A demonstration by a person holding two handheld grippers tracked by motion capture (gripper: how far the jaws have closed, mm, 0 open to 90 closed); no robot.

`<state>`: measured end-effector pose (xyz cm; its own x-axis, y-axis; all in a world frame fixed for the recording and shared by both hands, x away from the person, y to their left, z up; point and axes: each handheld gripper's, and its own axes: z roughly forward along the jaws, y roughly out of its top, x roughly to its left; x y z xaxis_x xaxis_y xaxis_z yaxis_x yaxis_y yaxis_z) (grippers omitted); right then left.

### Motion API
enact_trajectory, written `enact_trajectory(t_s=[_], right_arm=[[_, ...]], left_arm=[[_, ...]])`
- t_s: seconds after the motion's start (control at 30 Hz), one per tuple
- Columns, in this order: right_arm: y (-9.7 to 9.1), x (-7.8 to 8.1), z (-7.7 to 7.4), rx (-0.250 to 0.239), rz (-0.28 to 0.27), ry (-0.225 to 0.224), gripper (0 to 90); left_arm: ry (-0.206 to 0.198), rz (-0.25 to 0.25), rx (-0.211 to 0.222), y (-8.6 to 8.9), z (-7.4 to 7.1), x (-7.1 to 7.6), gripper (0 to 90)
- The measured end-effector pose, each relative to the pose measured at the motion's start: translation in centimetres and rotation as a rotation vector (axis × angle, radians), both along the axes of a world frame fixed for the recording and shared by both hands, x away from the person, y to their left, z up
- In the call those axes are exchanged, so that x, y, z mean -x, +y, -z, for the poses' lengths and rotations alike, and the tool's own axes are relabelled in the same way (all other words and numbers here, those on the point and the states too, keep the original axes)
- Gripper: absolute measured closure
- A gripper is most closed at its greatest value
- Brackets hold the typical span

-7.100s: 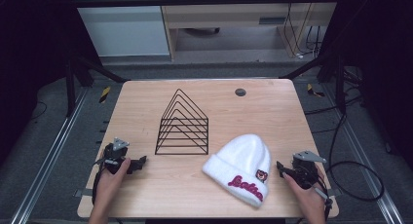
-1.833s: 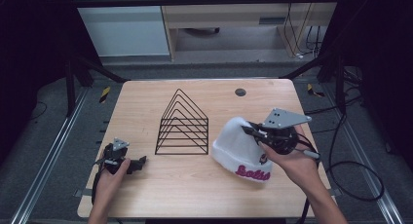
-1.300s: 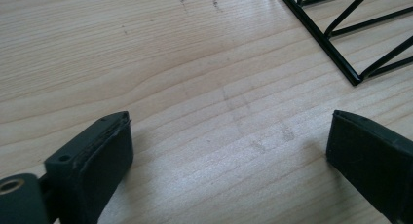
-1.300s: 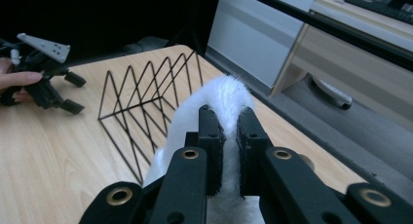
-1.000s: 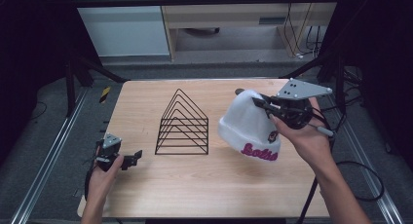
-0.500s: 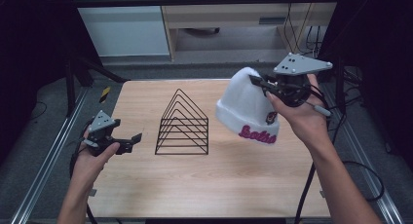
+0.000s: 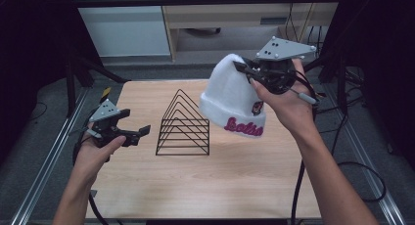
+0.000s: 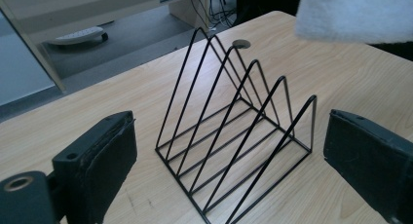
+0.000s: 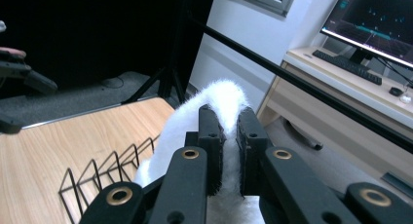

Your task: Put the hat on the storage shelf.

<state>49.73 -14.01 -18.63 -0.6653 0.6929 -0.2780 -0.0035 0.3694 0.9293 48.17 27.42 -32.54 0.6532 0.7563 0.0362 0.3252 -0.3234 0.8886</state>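
A white knit beanie with red lettering on its cuff hangs in the air over the right half of the table. My right gripper is shut on its crown, and the pinched white knit bulges up between the two black jaws. A black wire rack of triangular dividers stands at the table's middle. My left gripper is held up at the left, jaws open and empty, level and aimed at the rack. A corner of the beanie shows above the rack's far side.
A small dark round disc lies on the wooden table beyond the rack. Metal frame rails run along both table sides. A desk with a monitor and keyboard stands behind the table.
The right gripper has lifted the beanie off the table and carried it up and back. The left gripper has risen from the table's front left and now points at the rack.
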Motion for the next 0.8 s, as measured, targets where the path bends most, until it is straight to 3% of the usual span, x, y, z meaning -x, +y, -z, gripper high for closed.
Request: enact_trajectory(t_s=[0.1,0.3,0.8], right_arm=[[0.5,-0.1,-0.7,-0.007,-0.010,-0.015,83.9],[1.3,-0.2,-1.3,-0.011,-0.017,-0.027,83.9],[3.5,-0.3,-2.3,-0.034,-0.055,-0.046,83.9]], left_arm=[[-0.004,0.021,0.021,-0.4,-0.4,0.0,6.4],[-0.016,0.041,0.003,-1.6,-1.1,-0.2,7.0],[-0.030,0.081,0.024,-3.8,-2.5,-0.8,8.3]])
